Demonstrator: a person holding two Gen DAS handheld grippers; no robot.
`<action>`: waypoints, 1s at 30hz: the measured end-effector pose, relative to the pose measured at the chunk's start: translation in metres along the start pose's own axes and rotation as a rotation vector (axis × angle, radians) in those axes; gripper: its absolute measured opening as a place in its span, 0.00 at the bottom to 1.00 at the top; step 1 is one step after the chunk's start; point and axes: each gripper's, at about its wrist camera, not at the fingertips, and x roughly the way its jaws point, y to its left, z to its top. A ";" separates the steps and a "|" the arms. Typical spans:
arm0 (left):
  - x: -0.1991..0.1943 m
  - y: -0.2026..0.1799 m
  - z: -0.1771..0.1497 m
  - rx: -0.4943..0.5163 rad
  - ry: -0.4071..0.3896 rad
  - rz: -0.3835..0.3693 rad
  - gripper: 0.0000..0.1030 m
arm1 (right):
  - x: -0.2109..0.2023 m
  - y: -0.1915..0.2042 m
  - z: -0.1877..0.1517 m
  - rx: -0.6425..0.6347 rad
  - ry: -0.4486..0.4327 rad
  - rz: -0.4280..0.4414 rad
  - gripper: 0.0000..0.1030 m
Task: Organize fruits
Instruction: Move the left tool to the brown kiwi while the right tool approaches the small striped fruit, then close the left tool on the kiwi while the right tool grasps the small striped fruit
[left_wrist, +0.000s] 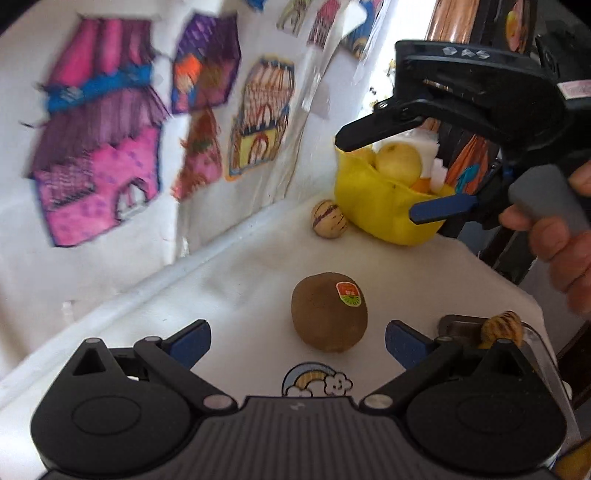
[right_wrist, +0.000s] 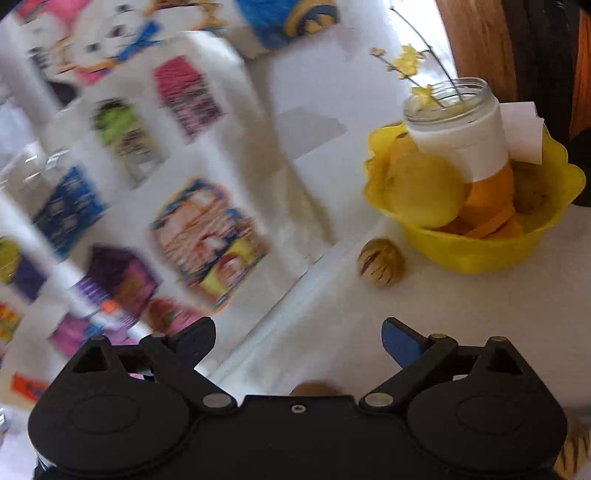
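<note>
A brown kiwi (left_wrist: 329, 312) with a sticker lies on the white cloth, just ahead of my open, empty left gripper (left_wrist: 297, 341). A yellow bowl (left_wrist: 384, 206) at the back holds a yellow pear (left_wrist: 399, 162) and orange fruit; it also shows in the right wrist view (right_wrist: 480, 251). A striped pepino melon (left_wrist: 328, 219) lies beside the bowl, also seen in the right wrist view (right_wrist: 380, 262). My right gripper (left_wrist: 376, 177) hangs open above the bowl's near side; in its own view (right_wrist: 299, 341) it is open and empty.
A glass jar (right_wrist: 456, 129) with yellow flowers stands in the bowl. Another striped fruit (left_wrist: 502, 328) sits on a container at the right table edge. A wall of coloured drawings (left_wrist: 110, 147) runs along the left. A rainbow sticker (left_wrist: 316, 380) marks the cloth.
</note>
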 end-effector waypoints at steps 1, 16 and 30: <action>0.006 -0.001 0.001 -0.001 0.005 0.001 1.00 | 0.004 -0.004 0.001 0.007 -0.013 -0.005 0.90; 0.043 -0.011 0.011 0.056 -0.003 -0.005 0.88 | 0.066 -0.036 0.005 0.016 -0.057 -0.110 0.78; 0.042 0.004 0.004 0.000 -0.011 -0.128 0.64 | 0.105 -0.039 0.017 -0.011 -0.088 -0.168 0.67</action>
